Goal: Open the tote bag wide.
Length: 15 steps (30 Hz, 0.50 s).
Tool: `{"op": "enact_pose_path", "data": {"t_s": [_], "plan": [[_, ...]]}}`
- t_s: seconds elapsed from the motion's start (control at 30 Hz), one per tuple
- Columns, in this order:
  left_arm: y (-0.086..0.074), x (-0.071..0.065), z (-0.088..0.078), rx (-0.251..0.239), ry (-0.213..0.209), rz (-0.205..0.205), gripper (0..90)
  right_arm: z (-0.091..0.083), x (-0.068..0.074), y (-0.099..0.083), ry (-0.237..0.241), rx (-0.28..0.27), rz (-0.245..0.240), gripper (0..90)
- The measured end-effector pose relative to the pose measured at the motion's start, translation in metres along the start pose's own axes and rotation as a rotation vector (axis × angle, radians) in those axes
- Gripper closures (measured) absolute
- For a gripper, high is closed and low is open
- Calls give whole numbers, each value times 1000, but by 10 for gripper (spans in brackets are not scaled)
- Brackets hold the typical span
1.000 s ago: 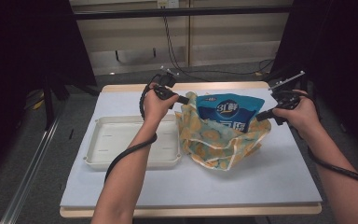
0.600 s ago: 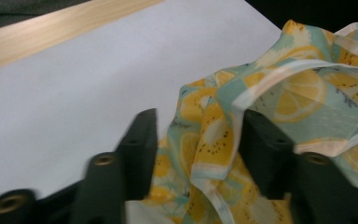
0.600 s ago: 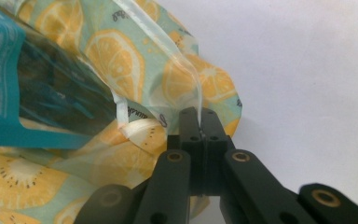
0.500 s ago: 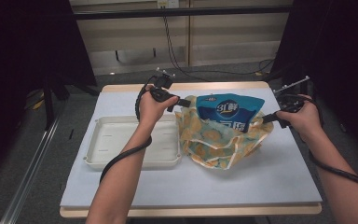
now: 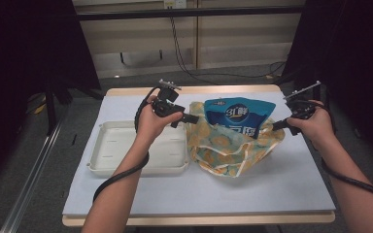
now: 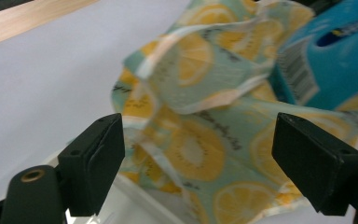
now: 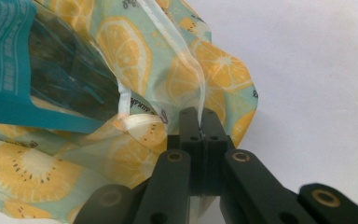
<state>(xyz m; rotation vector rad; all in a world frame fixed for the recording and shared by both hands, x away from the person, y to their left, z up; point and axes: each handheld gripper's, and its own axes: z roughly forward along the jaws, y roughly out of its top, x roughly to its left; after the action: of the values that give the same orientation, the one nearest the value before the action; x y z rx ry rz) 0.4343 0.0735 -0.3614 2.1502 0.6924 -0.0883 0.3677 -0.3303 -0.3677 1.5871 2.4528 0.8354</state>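
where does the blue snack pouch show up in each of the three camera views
High view: the blue snack pouch stands right of centre, inside the lemon-print bag.
Left gripper view: upper right corner, barcode side showing.
Right gripper view: upper left, partly behind clear film.
Shared landmark: the lemon-print bag around it.

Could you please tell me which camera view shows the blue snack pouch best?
The high view: the blue snack pouch shows whole there, standing in the lemon-print bag. The left gripper view catches a blurred corner with a barcode; the right gripper view shows one edge.
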Motion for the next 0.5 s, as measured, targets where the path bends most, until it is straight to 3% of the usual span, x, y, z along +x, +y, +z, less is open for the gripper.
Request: {"op": "enact_pose_path", "data": {"t_s": [0.23, 0.5], "plan": [[-11, -14, 12, -2, -63, 37, 213, 3, 1, 1, 6, 0, -13, 900], [-17, -18, 25, 17, -76, 76, 258, 1, 2, 1, 4, 4, 1, 900]]}}
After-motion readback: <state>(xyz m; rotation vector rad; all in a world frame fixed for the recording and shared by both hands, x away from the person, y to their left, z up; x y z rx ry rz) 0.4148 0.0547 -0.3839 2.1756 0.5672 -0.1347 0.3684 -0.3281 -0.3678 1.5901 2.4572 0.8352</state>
